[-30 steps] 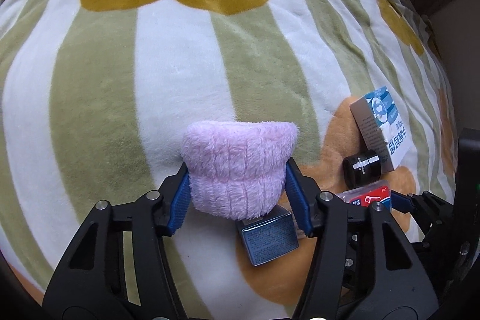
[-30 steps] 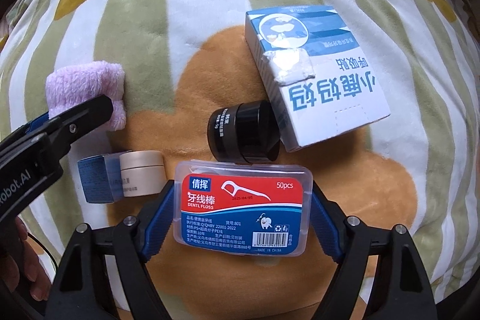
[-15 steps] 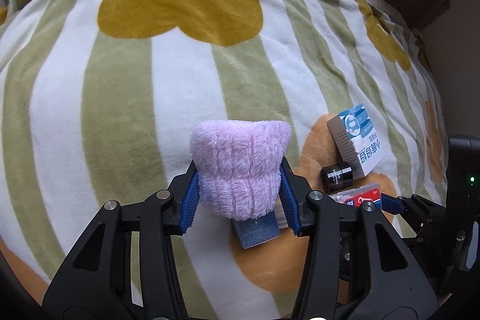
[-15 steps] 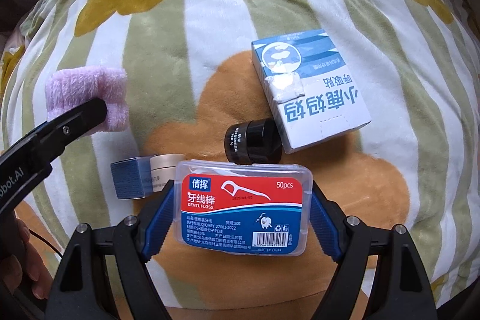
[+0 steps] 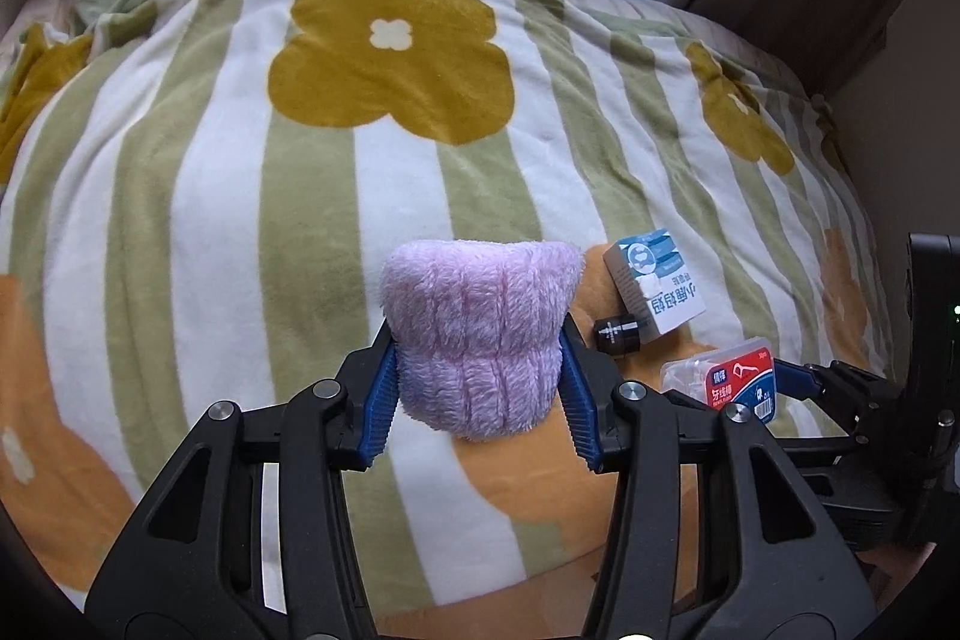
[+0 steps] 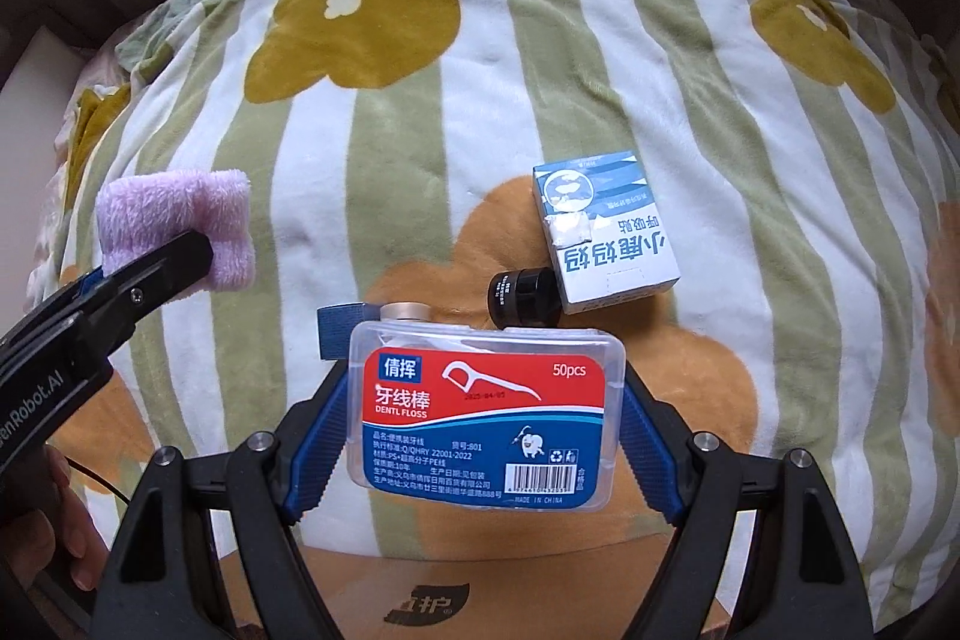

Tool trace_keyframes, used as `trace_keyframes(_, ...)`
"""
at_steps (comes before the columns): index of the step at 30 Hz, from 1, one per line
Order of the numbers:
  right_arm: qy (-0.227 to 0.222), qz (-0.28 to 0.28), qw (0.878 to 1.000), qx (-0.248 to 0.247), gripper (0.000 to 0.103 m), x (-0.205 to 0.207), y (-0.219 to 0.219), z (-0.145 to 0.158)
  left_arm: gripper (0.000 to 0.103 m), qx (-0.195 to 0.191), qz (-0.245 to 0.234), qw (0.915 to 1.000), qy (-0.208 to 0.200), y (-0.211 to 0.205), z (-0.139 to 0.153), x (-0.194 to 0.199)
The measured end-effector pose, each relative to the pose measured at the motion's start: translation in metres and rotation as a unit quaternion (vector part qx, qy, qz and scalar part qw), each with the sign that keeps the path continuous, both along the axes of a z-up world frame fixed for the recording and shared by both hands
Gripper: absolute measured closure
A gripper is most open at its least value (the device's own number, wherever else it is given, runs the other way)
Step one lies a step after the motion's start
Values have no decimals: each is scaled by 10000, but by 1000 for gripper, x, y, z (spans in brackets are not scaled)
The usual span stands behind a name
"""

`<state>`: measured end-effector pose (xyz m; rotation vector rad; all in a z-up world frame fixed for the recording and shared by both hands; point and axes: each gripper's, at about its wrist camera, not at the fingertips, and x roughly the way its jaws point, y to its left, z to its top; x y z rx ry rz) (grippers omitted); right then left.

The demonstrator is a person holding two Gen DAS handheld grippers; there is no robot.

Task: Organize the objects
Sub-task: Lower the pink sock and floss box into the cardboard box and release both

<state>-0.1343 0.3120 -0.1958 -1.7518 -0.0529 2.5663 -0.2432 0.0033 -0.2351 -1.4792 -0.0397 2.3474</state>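
**Student:** What does each gripper hold?

**Instructor:** The left gripper [image 5: 480,388] is clamped on a folded pink fleece cloth [image 5: 480,334], its blue pads pressing the cloth's two sides; the cloth is raised above the blanket [image 5: 198,196]. The right gripper [image 6: 483,424] is clamped on a clear dental floss box [image 6: 486,412] with a red and blue label, held flat, label up, also clear of the blanket.

**Student:** And what lies on the bed?

**Instructor:** A striped green and white blanket with yellow and orange flower shapes covers it. On an orange flower, toward the blanket's near right part, lies a white and blue carton [image 6: 606,232], flat. A small black cylinder [image 6: 525,298] lies on its side, touching the carton's near corner. A blue box [image 6: 339,331] and a beige jar [image 6: 408,311] sit just beside each other, partly hidden behind the floss box.

**Student:** How do the grippers stand to each other?

**Instructor:** Side by side, apart, with the cloth left of the floss box.
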Motion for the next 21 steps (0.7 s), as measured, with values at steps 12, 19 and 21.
trace_keyframes(12,392,1042,9937,136,25,51,-20,48,59,34,380,9989,280,-21,53,99)
trace_keyframes(19,559,1576,9857,196,25,97,-20,61,59,-21,640,9979,133,-31,48,172)
trace_keyframes(21,562,1755,9827,176,25,110,-19,61,59,-50,670,9977,63,-31,43,190)
